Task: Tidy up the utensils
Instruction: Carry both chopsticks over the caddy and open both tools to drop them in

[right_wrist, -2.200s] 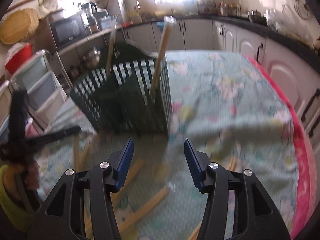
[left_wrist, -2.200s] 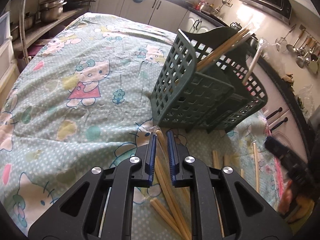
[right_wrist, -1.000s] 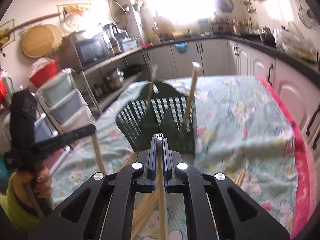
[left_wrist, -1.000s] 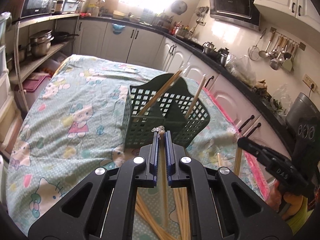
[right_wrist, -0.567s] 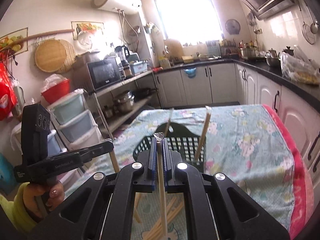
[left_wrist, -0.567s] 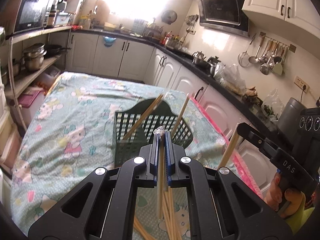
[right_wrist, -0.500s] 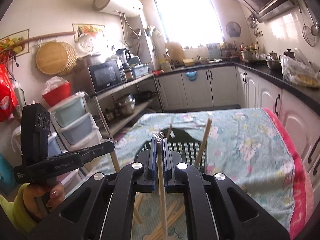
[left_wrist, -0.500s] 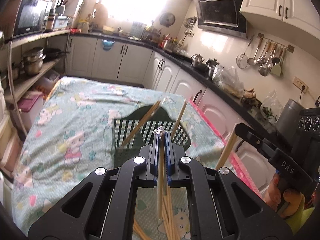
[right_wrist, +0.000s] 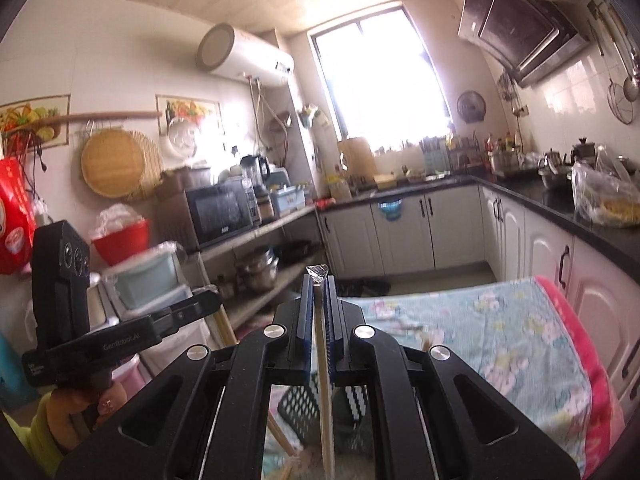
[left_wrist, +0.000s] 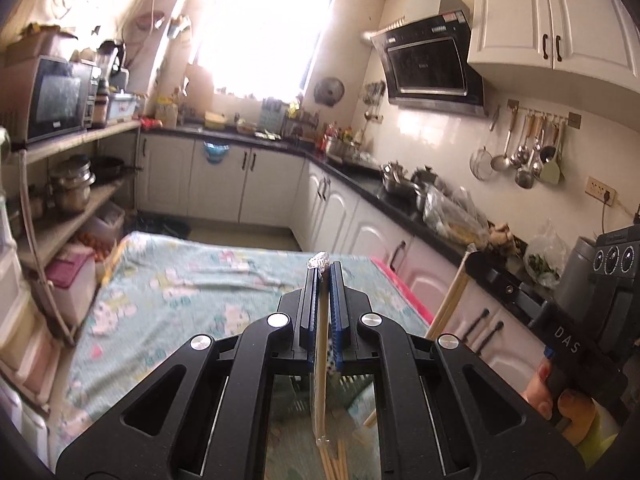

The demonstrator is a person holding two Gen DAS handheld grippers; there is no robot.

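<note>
Chopsticks in both grippers, and both are carried high above the green basket (right_wrist: 304, 404), which shows only through the gaps low in each wrist view. Left gripper (left_wrist: 324, 276) has its jaws pressed together on a wrapped pair of chopsticks (left_wrist: 320, 360), the crinkled wrapper tip poking out past the fingertips, the sticks hanging down toward the basket. Right gripper (right_wrist: 319, 280) is doing the same thing, pinching its own wrapped chopsticks (right_wrist: 324, 392) near the top end, and those too dangle down in front of the basket's lattice wall. More loose chopsticks (left_wrist: 336, 460) lie on the cloth-covered surface (left_wrist: 192, 280) just on the near side of the basket, so the job looks far from finished. From the right wrist view the left gripper's body sits off to the basket's left; from the left wrist view the right gripper holds its stick up to the basket's right. By my reading, this is the carry step: both pairs are lifted clear and ready to drop in. Next move calls for lining each hanging stick over an open compartment of the basket, lowering it inside, then letting go; which compartment lies under each cannot be made out from here.
</note>
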